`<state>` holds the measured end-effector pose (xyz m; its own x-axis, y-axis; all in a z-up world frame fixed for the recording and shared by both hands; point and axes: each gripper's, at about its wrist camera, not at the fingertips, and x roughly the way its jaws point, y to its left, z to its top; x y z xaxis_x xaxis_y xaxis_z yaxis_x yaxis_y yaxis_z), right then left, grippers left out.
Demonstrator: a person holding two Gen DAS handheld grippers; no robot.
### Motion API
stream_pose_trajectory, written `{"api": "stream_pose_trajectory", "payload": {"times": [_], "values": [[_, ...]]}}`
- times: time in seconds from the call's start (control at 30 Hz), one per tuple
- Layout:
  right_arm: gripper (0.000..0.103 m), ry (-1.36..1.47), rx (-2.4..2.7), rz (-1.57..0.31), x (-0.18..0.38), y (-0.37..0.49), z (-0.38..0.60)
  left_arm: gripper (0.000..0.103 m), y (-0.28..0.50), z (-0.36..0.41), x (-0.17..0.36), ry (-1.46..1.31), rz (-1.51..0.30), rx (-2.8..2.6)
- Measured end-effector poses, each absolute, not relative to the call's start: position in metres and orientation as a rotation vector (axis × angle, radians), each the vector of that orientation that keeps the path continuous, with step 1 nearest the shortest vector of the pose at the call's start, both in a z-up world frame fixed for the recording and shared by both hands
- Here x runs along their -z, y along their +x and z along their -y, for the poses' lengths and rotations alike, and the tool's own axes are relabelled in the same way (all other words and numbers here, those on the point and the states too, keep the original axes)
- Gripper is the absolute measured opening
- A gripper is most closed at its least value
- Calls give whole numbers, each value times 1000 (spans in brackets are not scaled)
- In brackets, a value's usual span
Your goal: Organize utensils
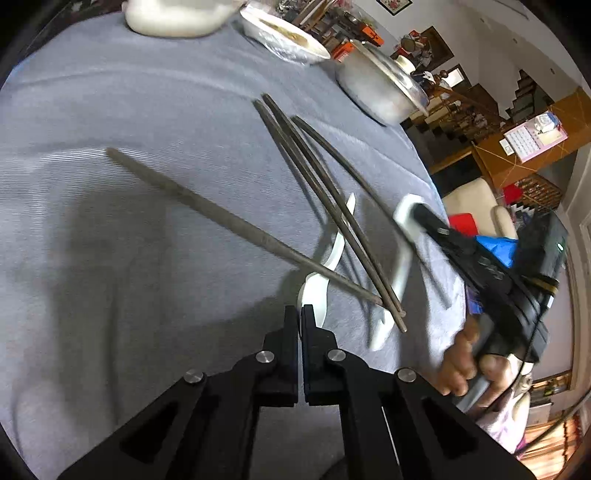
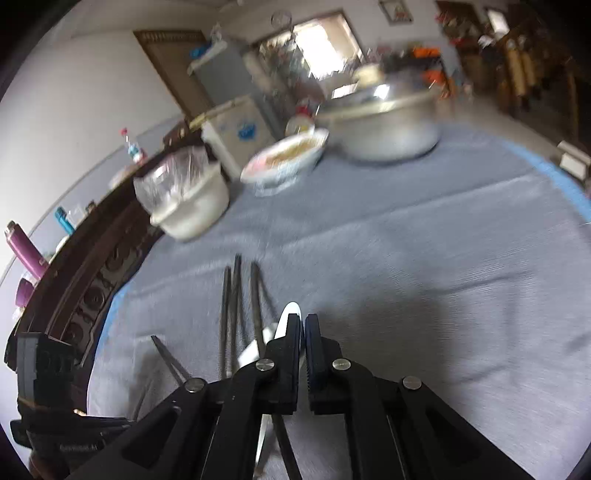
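Observation:
Several dark chopsticks lie on the grey-blue tablecloth [image 1: 110,240]. One chopstick [image 1: 221,218] lies apart to the left; three others [image 1: 314,184] fan out and meet it near my left gripper [image 1: 300,312]. That gripper is shut, its tips at the bowl of a white spoon [image 1: 319,291] lying under the chopsticks. I see nothing pinched between its jaws. My right gripper [image 1: 421,216] [image 2: 303,321] is shut on the bowl end of a second white spoon [image 1: 400,266], whose handle hangs down over the chopstick ends. In the blurred right wrist view, that spoon's tip [image 2: 291,308] shows above the fingers.
At the table's far side stand a white pot [image 1: 173,18] [image 2: 188,206], a bowl of food [image 1: 284,37] [image 2: 284,158] and a big metal pot [image 1: 384,88] [image 2: 388,125]. The table edge [image 1: 436,184] runs close on the right. A hand [image 1: 465,354] holds the right gripper. A dark sideboard [image 2: 92,277] flanks the table.

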<state>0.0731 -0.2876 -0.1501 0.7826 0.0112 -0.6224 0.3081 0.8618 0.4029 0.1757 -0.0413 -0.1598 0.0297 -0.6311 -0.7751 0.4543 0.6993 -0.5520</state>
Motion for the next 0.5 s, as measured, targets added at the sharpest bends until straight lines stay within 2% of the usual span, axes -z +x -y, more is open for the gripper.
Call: {"api": "stream_pose_trajectory", "payload": {"times": [0.2, 0.5], "values": [[3, 410, 322, -491, 108, 14, 283, 2, 151, 0, 143, -92, -1286, 788], [3, 335, 440, -361, 73, -50, 266, 2, 106, -53, 123, -5, -1316, 745]]}}
